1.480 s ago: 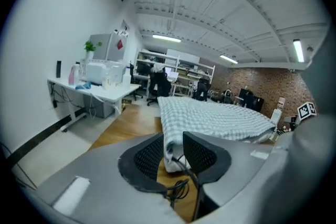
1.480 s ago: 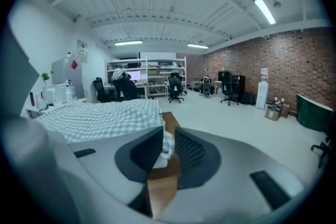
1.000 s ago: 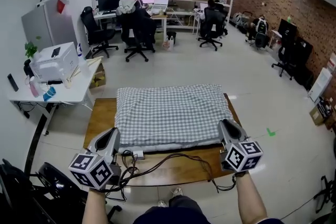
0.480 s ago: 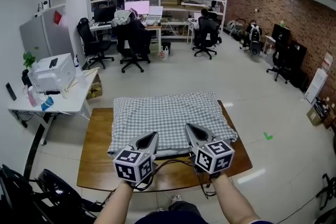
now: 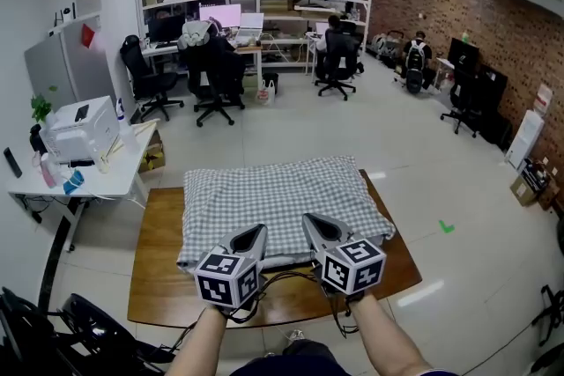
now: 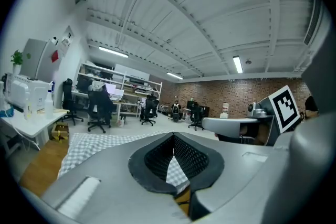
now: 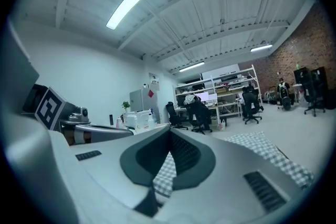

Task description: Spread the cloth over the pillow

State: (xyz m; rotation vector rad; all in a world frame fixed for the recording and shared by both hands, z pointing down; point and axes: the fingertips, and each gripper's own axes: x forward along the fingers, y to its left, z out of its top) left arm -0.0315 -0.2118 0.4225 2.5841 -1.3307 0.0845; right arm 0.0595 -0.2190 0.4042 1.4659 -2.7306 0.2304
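The pillow is almost wholly hidden from you. The checked cloth covers it, and only a pale strip shows under the cloth's near edge, between your two grippers. From the head view you cannot see the exact spot where either pair of jaws meets the fabric, because the gripper bodies and their marker cubes sit in front. The dark cables below your wrists are partly covered by your forearms.

The cloth lies flat on the pillow with its long axis running side to side, across the line both grippers point along. Its near long edge sits right at your jaw tips and the rest stretches away ahead of them. To the left of the left gripper, the near corner droops over onto the wooden table.

The two grippers stand close beside each other at the middle of that near edge, and both point nearly level. In the left gripper view the left gripper has its pads pressed together. A narrow wedge of checked fabric runs up into the seam, and more cloth spreads ahead to the left.

The right gripper is clenched too. In its own view the right gripper pinches a fold of check between the pads, with the cloth lying ahead to its right.
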